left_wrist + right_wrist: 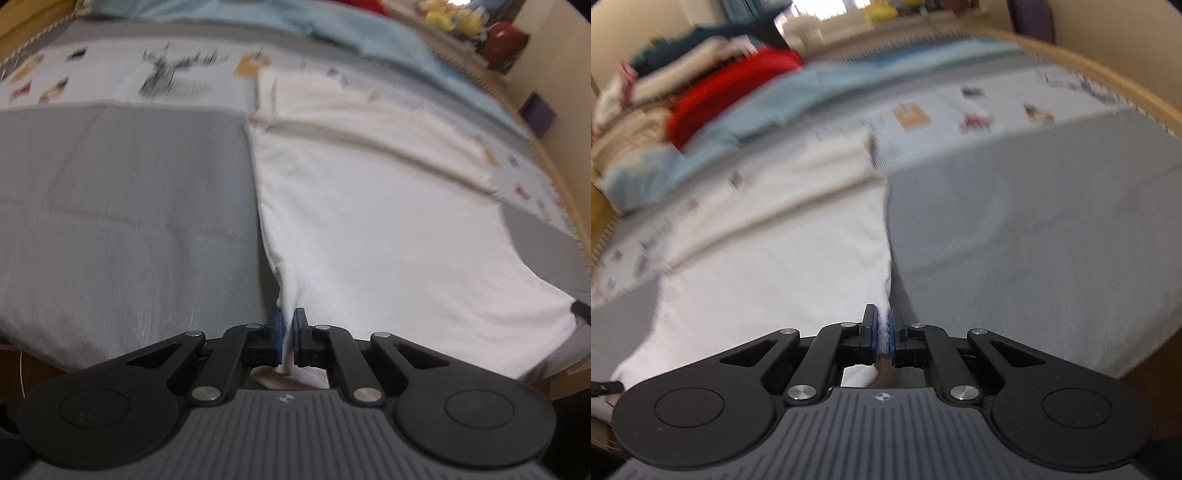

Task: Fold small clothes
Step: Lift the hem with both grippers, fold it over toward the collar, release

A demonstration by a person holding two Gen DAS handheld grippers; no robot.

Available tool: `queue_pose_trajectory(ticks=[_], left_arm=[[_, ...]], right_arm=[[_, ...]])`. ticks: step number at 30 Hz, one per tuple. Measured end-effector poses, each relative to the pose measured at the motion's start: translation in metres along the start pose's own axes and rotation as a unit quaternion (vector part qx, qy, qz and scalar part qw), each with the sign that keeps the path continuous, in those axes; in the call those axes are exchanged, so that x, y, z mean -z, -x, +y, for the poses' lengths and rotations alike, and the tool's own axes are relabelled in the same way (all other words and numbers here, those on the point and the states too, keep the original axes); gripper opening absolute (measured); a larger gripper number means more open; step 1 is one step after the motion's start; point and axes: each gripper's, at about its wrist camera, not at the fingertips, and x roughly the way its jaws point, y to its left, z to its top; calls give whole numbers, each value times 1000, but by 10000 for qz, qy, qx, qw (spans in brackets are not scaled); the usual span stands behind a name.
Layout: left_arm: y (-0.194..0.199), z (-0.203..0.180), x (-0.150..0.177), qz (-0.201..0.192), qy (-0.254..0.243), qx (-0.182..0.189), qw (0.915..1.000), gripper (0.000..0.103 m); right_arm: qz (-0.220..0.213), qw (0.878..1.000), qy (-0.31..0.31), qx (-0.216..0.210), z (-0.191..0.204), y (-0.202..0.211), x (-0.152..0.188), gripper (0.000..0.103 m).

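A white garment [373, 206] lies spread on a grey bed cover [122, 206]. My left gripper [287, 325] is shut on the garment's near left corner, with cloth pinched between the blue pads. In the right wrist view the same white garment [783, 251] lies to the left, and my right gripper [882, 325] is shut on its near right corner. Both held corners are lifted slightly off the cover. A fold line crosses the far part of the garment.
A light blue cloth [354, 33] lies beyond the garment. A pile of clothes with a red item [731, 88] sits at the far left in the right wrist view. The printed sheet band [110, 77] runs across the bed. The wooden bed edge [1108, 74] curves at the right.
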Motion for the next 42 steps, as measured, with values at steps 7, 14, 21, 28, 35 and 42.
queue_pose_trajectory(ticks=[7, 14, 21, 28, 35, 42], left_arm=[[82, -18, -1, -529, -322, 411, 9972, 4], [182, -16, 14, -1310, 244, 1004, 9860, 4], [105, 3, -28, -873, 661, 557, 9924, 4], [3, 1, -102, -672, 43, 46, 9977, 4], [-63, 24, -113, -81, 706, 34, 9975, 4], [-80, 23, -117, 209, 733, -148, 9970, 9]], right_arm=[[-711, 9953, 0, -658, 2, 79, -32, 5], [-1669, 9785, -233, -1186, -14, 175, -30, 4], [-1467, 9857, -448, -699, -28, 107, -62, 4], [-811, 9966, -148, -52, -14, -15, -98, 4], [52, 9972, 247, 707, -7, -101, -93, 4], [155, 9938, 538, 964, 5, -118, -92, 9]])
